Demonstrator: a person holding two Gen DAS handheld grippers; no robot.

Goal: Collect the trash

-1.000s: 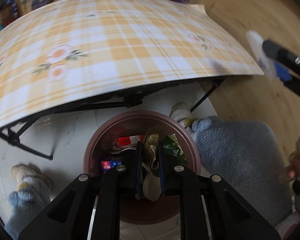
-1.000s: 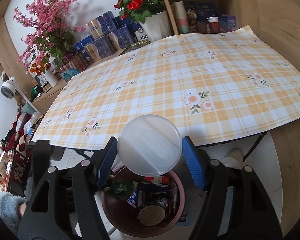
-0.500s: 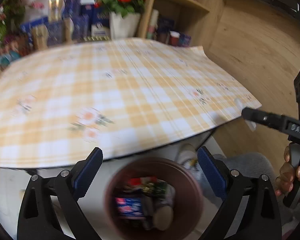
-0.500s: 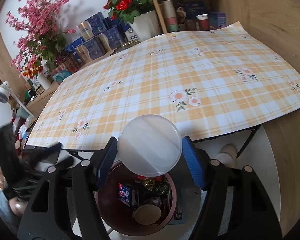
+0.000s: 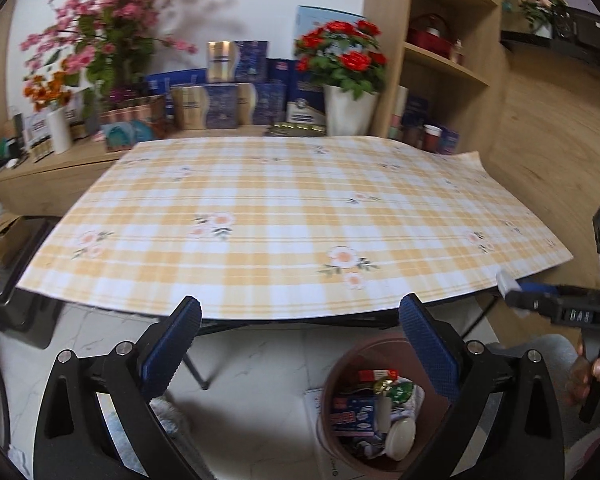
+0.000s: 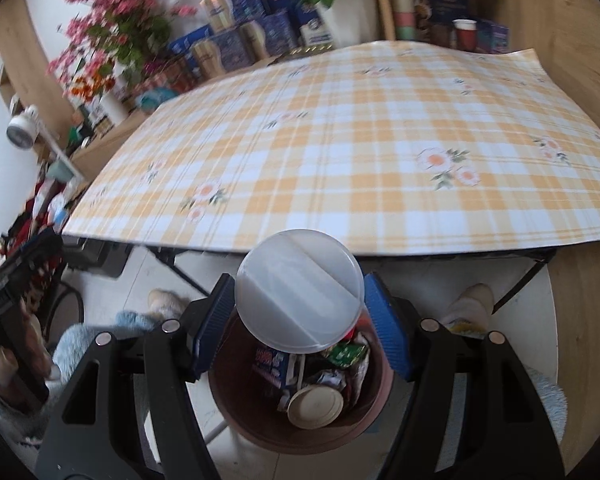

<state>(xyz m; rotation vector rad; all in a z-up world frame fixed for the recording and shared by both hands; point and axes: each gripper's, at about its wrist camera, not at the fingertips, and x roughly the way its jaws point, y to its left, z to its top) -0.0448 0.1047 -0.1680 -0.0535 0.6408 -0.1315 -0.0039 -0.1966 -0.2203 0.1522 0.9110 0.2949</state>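
Observation:
My left gripper hangs above the floor in front of the table, jaws still opening wide, nothing between them. Below and to its right stands the brown round bin, holding wrappers, a small blue carton and a pale round lid. In the right wrist view my right gripper is shut on a round translucent plastic lid. It holds the lid right above the bin. From the left wrist view that gripper shows at the right edge, with the lid's rim at its tip.
The table with a yellow plaid cloth juts out just beyond the bin, on black folding legs. A person's slippered feet flank the bin. Flower pots, boxes and shelves line the wall behind the table.
The left gripper was shut on a wrapper down in the bin; it has let go, opened wide, risen and tilted up toward the table. The right gripper has carried the lid over the bin.

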